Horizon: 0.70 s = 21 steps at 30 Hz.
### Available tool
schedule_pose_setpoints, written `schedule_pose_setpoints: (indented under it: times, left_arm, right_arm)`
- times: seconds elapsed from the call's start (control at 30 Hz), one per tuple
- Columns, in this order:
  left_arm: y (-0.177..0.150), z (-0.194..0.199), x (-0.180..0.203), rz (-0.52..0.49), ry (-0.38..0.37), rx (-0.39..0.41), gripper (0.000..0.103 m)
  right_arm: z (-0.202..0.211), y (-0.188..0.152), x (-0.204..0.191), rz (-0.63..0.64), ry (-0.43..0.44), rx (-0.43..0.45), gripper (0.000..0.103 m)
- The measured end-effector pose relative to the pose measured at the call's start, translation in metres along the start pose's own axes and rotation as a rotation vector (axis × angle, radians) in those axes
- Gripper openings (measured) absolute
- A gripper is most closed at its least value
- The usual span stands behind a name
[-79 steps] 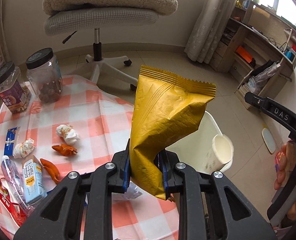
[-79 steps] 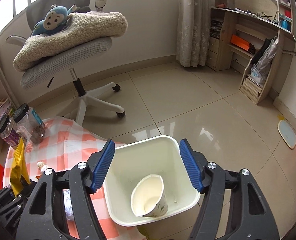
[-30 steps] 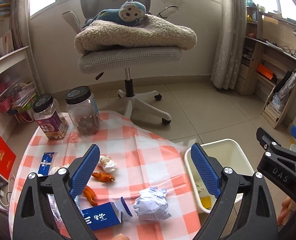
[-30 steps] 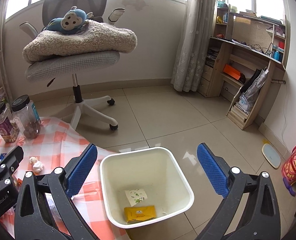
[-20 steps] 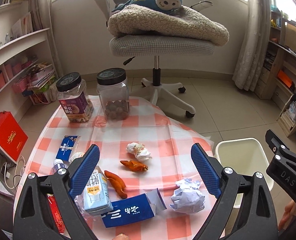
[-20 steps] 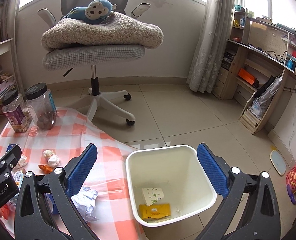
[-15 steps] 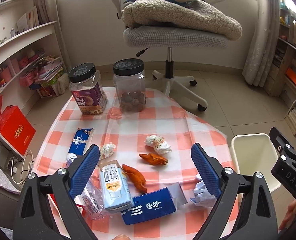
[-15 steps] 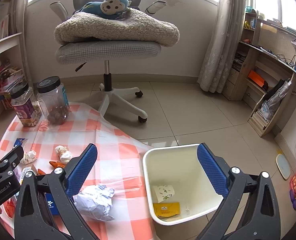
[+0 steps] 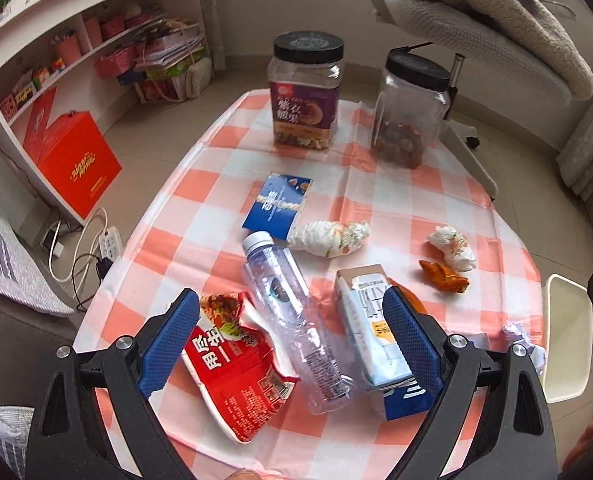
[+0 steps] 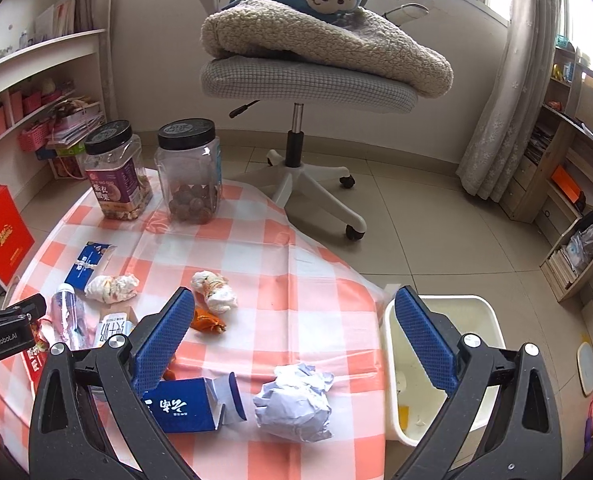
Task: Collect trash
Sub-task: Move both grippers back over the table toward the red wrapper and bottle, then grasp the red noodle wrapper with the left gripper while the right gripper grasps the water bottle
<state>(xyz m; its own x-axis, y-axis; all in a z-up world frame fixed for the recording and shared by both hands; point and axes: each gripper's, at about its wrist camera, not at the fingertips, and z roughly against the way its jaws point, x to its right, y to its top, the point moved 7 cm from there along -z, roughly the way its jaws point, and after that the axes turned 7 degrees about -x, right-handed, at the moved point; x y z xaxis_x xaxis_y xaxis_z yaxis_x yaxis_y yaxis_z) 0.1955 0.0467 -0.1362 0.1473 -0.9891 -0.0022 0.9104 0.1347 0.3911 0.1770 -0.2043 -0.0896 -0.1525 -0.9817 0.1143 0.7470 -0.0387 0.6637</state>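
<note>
Both grippers swung back from the bin to the table, gold bag gone.
Left gripper wide open, empty, over clear bottle; right gripper wide open, empty, above crumpled paper; bin beside table; next pick needs lowering and closing.

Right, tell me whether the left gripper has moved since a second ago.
Yes. The left gripper has swung away from the white bin, now at the view's right edge, and sits open over the plastic bottle.

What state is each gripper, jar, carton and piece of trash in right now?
left gripper: open, empty
right gripper: open, empty
purple-label jar: upright, lidded
clear jar: upright, lidded
plastic bottle: lying down, capped
red wrapper: torn open, flat
blue carton: on its side, flap open
paper ball: crumpled
</note>
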Motion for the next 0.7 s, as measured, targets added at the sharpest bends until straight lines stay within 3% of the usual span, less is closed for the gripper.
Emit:
schedule_pose_setpoints:
  times: [0.17, 0.3, 0.4, 0.53, 0.7]
  left_arm:
    - [-0.018, -0.036, -0.044, 0.146, -0.072, -0.162, 0.090]
    - [-0.030, -0.055, -0.060, 0.207, -0.113, -0.276, 0.090]
    - [-0.037, -0.065, -0.071, 0.262, -0.116, -0.310, 0.090]
    - [-0.043, -0.079, -0.078, 0.341, -0.188, -0.347, 0.090]
    - [-0.041, -0.089, -0.073, 0.375, -0.225, -0.367, 0.090]
  right_arm:
    - [-0.005, -0.002, -0.025, 0.036, 0.029, -0.013, 0.096]
    - [-0.011, -0.004, -0.039, 0.057, 0.047, -0.032, 0.096]
    - [-0.014, -0.006, -0.048, 0.072, 0.058, -0.044, 0.096]
    - [-0.018, -0.009, -0.056, 0.094, 0.062, -0.055, 0.096]
    - [-0.020, -0.011, -0.059, 0.115, 0.052, -0.057, 0.096]
